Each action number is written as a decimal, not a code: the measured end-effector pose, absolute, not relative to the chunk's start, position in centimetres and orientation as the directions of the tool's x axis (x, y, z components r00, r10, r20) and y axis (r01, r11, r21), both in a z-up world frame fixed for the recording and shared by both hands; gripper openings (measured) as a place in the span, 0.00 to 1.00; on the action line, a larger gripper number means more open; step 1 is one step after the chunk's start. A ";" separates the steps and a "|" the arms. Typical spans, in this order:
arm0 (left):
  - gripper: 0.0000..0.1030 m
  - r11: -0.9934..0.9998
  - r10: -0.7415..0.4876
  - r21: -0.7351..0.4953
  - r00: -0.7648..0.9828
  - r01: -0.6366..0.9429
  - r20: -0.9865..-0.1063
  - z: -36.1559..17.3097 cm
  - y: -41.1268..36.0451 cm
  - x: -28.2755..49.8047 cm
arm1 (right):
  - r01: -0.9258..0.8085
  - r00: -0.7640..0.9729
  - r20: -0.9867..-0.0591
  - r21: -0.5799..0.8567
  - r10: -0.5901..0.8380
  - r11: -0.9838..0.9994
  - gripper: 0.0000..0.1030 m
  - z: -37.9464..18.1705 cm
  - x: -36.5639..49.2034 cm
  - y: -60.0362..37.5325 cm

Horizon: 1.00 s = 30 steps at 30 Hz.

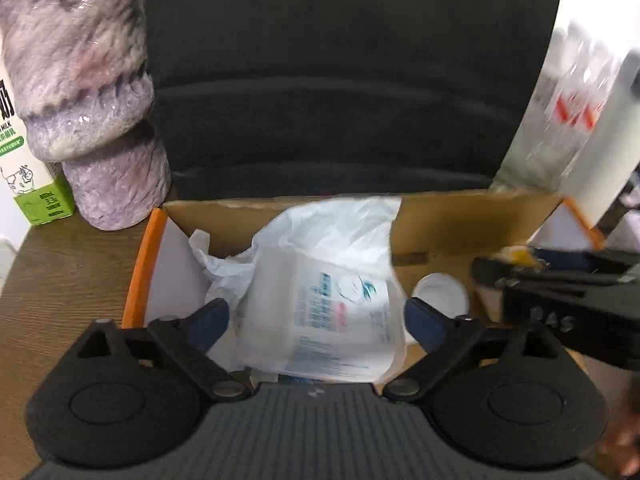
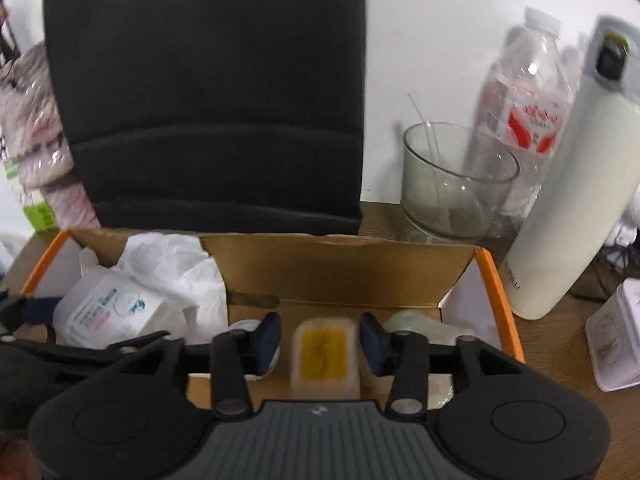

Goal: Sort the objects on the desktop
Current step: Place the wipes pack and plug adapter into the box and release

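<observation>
Hovering both grippers over the box (image 2: 340, 268), fingers spread apart.
Your left gripper (image 1: 316, 316) straddles the pack (image 1: 320, 320), your right gripper (image 2: 320, 338) the yellow case (image 2: 324, 354); the two may collide.

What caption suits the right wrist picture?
Open right gripper poised around a small yellow-filled container above the cardboard box.

Brown cardboard box (image 2: 336, 268) with orange edges; white plastic packet (image 1: 332, 312) printed blue and pink; mottled purple-grey tumbler (image 1: 92, 92); yellow-centred translucent case (image 2: 325, 358).
</observation>
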State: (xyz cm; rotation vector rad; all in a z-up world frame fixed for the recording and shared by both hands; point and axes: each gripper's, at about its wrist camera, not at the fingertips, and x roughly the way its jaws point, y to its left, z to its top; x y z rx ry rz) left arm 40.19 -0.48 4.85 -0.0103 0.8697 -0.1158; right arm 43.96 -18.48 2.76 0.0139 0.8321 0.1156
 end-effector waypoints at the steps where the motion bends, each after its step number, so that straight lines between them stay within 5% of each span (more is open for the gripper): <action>1: 1.00 0.993 -0.119 -0.072 0.654 0.098 -0.747 5.4 -0.1 39.6 | -0.096 0.675 -0.729 0.069 0.116 0.993 0.52 2.6 43.8 -18.7; 7: 1.00 0.990 -0.127 -0.128 0.698 0.052 -0.704 9.2 1.9 36.2 | -0.118 0.736 -0.661 0.086 0.145 0.989 0.57 6.3 40.4 -19.1; 13: 1.00 0.977 -0.142 -0.215 0.778 0.009 -0.613 11.2 4.3 25.7 | -0.180 0.786 -0.595 0.039 0.168 0.983 0.74 9.9 31.2 -20.1; 17: 1.00 0.991 -0.070 -0.134 0.790 -0.015 -0.609 10.8 3.8 19.0 | -0.211 0.801 -0.571 0.012 0.179 0.977 0.74 9.9 24.6 -20.3; 30: 1.00 0.991 -0.124 -0.104 0.859 0.083 -0.496 4.0 3.7 -2.2 | -0.251 0.841 -0.492 0.015 0.225 0.968 0.83 4.3 -0.2 -20.0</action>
